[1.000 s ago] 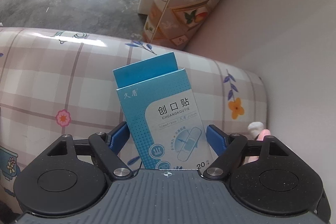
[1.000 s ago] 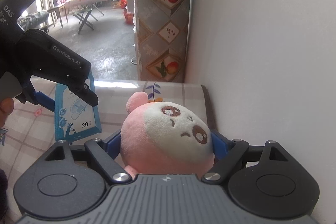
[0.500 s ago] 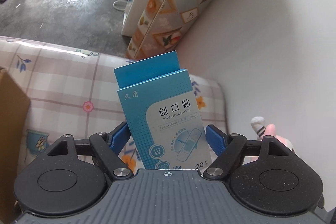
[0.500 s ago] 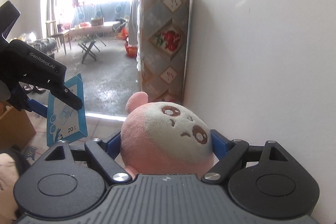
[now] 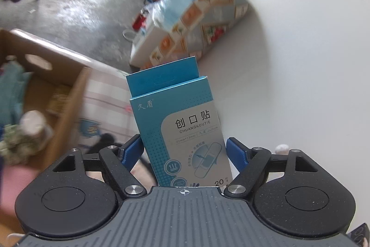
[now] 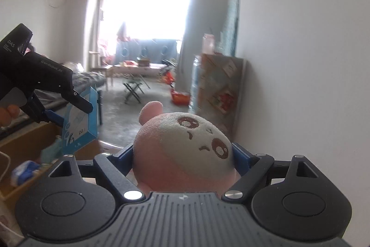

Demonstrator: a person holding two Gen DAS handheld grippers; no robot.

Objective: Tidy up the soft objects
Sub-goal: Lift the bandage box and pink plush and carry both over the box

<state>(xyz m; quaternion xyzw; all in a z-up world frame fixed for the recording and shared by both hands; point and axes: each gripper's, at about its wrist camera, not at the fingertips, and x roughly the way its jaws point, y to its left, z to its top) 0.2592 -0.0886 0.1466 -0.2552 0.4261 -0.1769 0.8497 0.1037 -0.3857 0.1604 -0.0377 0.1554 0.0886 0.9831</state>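
Above cardboard box (image 5: 69, 94); upright plaster box (image 5: 182, 131), flap upward

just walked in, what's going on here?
A person is holding a gripper in each hand, both loaded and in the air. The left gripper holds a blue box of adhesive bandages; the right gripper clamps a pink plush toy. An open cardboard box with soft things inside sits to the left.

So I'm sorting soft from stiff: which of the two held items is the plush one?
The pink-and-white plush toy in the right claw; the left claw carries a flat blue cardboard plaster box.
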